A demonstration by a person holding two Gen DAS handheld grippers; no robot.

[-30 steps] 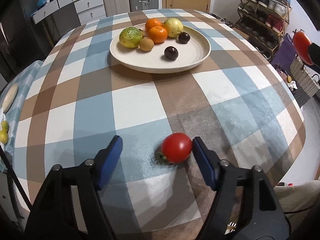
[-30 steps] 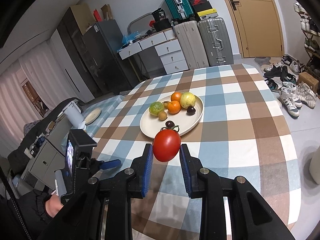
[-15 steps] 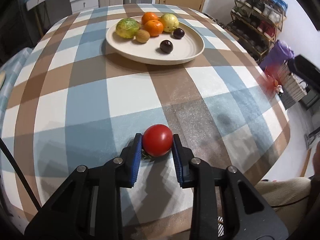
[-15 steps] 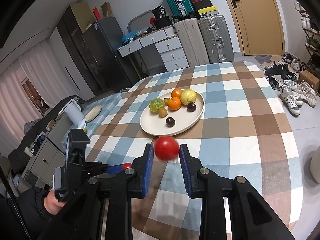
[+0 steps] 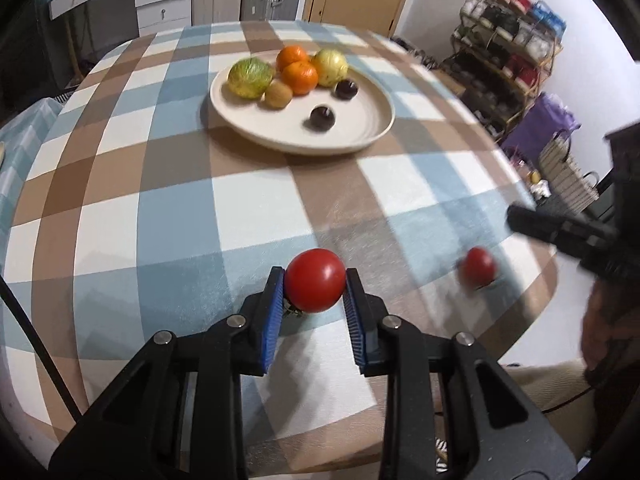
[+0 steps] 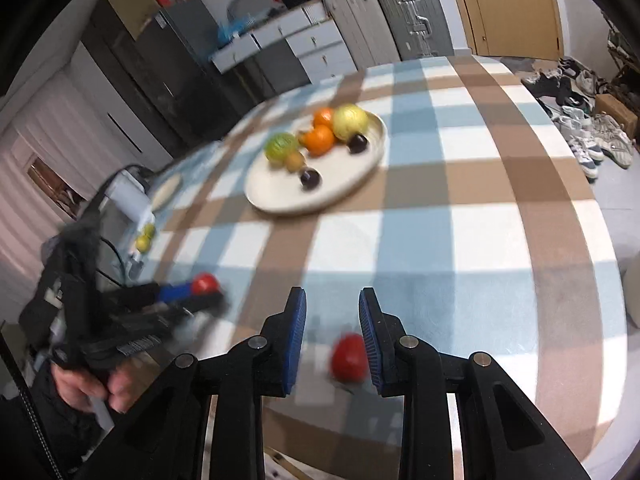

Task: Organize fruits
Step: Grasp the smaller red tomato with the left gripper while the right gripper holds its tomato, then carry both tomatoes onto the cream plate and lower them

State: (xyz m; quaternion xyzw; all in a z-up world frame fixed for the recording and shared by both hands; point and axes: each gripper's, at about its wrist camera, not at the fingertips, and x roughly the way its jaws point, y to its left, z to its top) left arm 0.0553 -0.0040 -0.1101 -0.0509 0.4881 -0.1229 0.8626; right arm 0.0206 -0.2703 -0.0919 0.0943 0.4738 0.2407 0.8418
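Observation:
My left gripper [image 5: 315,276] is shut on a red tomato [image 5: 316,280] just above the checked tablecloth, and the right wrist view shows it at the left with that tomato [image 6: 205,283]. A second red tomato [image 6: 349,356] lies loose and blurred on the cloth, beside the right pad of my right gripper [image 6: 332,296]. That gripper's jaws stand narrowly apart with nothing pinched. In the left wrist view this tomato [image 5: 478,266] sits near the table's right edge, below the right gripper. The cream plate [image 5: 372,128] farther back holds several fruits.
The plate [image 6: 272,204] carries two oranges, a yellow fruit, a green fruit, a kiwi and two dark plums. A shoe rack [image 5: 508,68] and a purple bag [image 5: 548,120] stand beyond the right edge. Drawers and suitcases line the far wall. A hand [image 6: 84,388] holds the left gripper.
The left gripper closed on its tomato and lifted it slightly. The right gripper's tomato left its jaws and now lies on the cloth; the right gripper came down.

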